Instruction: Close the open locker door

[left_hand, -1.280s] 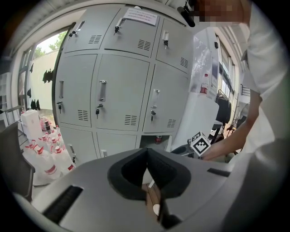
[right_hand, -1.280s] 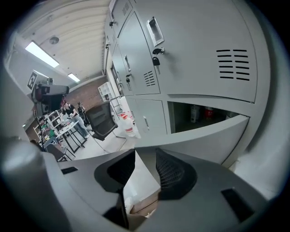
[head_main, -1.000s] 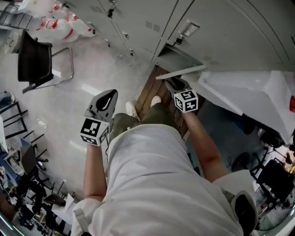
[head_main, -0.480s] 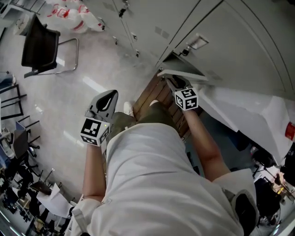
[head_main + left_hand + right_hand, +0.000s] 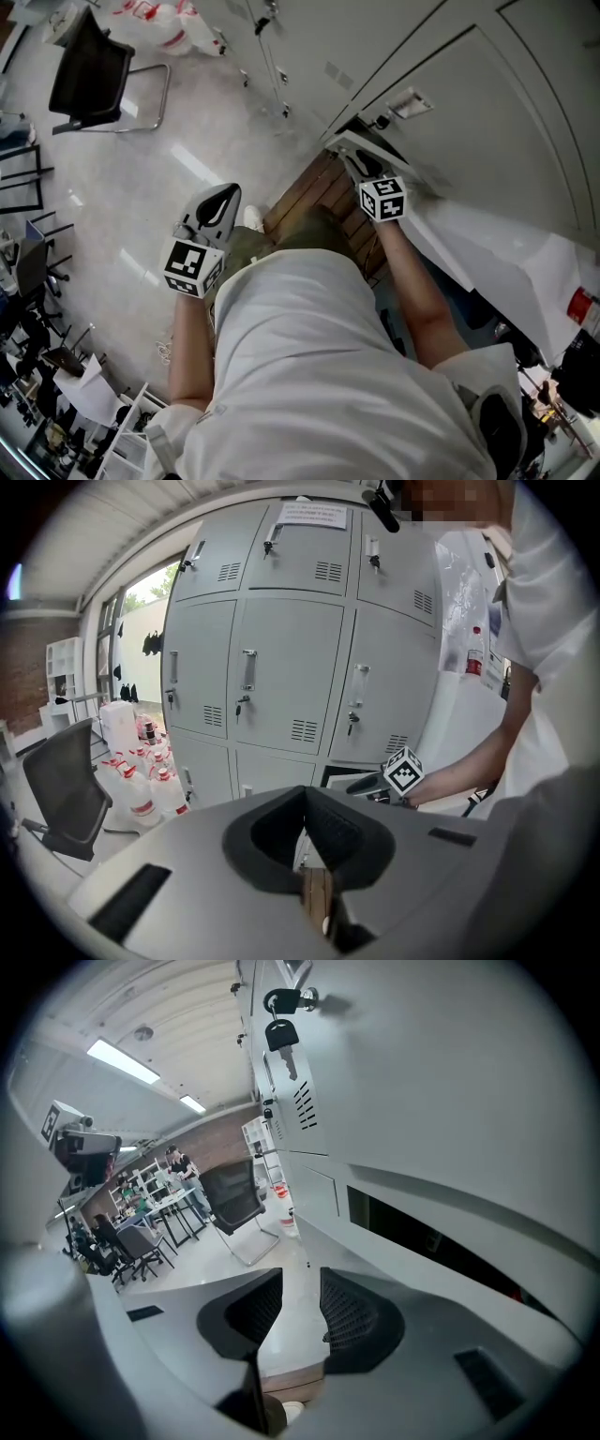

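Note:
The grey locker door [image 5: 349, 143] is low on the locker bank [image 5: 469, 103] and stands only slightly ajar. In the right gripper view the door panel [image 5: 305, 1241] runs down between the two pads, and the dark locker opening [image 5: 422, 1234] shows beside it. My right gripper [image 5: 360, 165] is at the door's free edge, with its jaws closed on the panel. In the left gripper view the same door [image 5: 349, 778] is a thin edge near the marker cube. My left gripper [image 5: 221, 195] hangs over the floor, away from the lockers, shut and holding nothing.
A black chair [image 5: 92, 73] and several white bottles [image 5: 178, 17] stand on the floor at the upper left. A wooden board [image 5: 314, 192] lies at the locker's foot. White plastic sheeting [image 5: 497, 253] is on the right. Desks and chairs [image 5: 37, 319] crowd the lower left.
The door has swung from sticking well out to almost flat against the locker face. My right gripper moved with it toward the lockers. The left gripper stayed where it was.

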